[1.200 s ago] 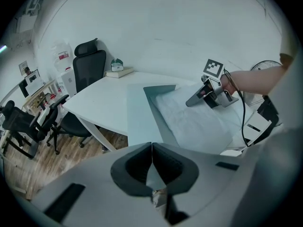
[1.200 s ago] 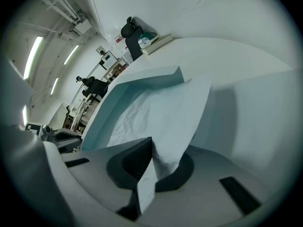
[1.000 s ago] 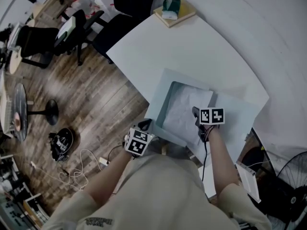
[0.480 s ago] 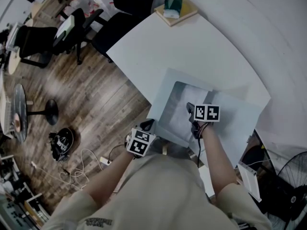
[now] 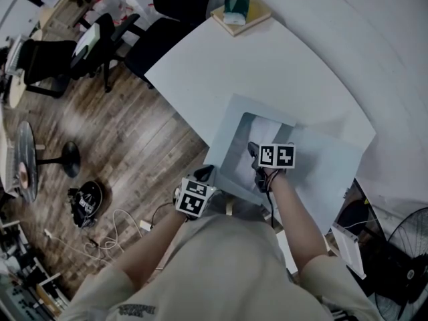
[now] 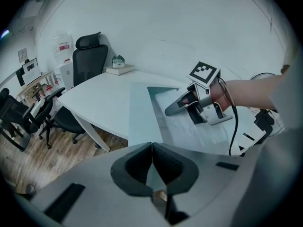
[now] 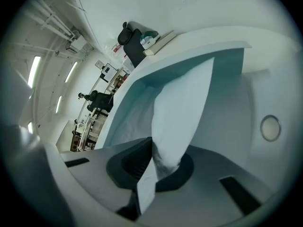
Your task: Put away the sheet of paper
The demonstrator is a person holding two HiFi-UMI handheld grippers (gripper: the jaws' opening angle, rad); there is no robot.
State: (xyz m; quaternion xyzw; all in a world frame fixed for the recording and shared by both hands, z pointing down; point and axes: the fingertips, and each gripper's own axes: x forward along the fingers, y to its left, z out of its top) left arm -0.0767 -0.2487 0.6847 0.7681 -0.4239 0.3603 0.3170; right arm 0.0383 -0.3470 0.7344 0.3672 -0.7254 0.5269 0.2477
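Note:
A pale blue folder (image 5: pixel 314 172) lies open at the near edge of the white table (image 5: pixel 267 59). Its left cover (image 6: pixel 141 112) stands raised, and my left gripper (image 5: pixel 204 174) is shut on that cover's near edge (image 6: pixel 152 174). A white sheet of paper (image 5: pixel 267 129) lies inside the folder's pocket, slightly crumpled. My right gripper (image 5: pixel 255 152) is shut on the sheet's near end (image 7: pixel 182 112), with the paper bulging up between the jaws (image 7: pixel 151 167). In the left gripper view the right gripper (image 6: pixel 173 110) hovers low over the sheet (image 6: pixel 189 131).
A book with a green object on top (image 5: pixel 239 11) sits at the table's far corner. Office chairs (image 5: pixel 100 39) stand on the wooden floor to the left. A round snap (image 7: pixel 270 127) shows on the folder's right half. Cables and a fan (image 5: pixel 401 253) are near my right side.
My right gripper has slid left across the folder with the sheet in it, toward the raised cover. Less of the paper shows now. The left gripper has stayed put.

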